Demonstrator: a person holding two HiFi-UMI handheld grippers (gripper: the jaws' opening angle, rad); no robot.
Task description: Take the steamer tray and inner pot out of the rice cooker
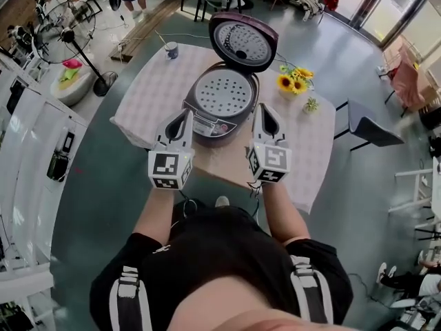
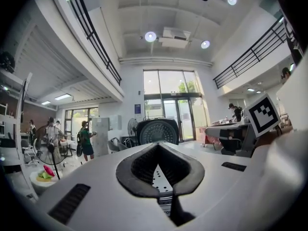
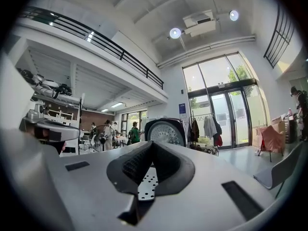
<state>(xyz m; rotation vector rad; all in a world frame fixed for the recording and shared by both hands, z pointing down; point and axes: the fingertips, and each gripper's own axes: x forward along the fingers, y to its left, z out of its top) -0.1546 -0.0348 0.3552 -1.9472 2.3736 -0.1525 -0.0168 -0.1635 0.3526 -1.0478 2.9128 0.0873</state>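
A dark rice cooker (image 1: pixel 219 116) stands on the table with its lid (image 1: pixel 242 41) swung up and back. The round perforated steamer tray (image 1: pixel 224 92) lies in its mouth and hides the inner pot beneath. My left gripper (image 1: pixel 185 116) is at the cooker's front left and my right gripper (image 1: pixel 264 112) at its front right, both pointing level toward it. Both are shut with nothing between the jaws. In the left gripper view the left gripper (image 2: pixel 158 145) frames a strip of tray (image 2: pixel 160 176) below the lid (image 2: pixel 156 131). In the right gripper view the right gripper (image 3: pixel 151 143) shows the tray (image 3: pixel 144 184) likewise.
The table (image 1: pixel 148 92) has a pale checked cloth. A vase of sunflowers (image 1: pixel 293 81) stands right of the cooker and a cup (image 1: pixel 171 49) at the far left corner. A dark chair (image 1: pixel 368 128) is at the table's right, a standing fan (image 1: pixel 67 38) at far left.
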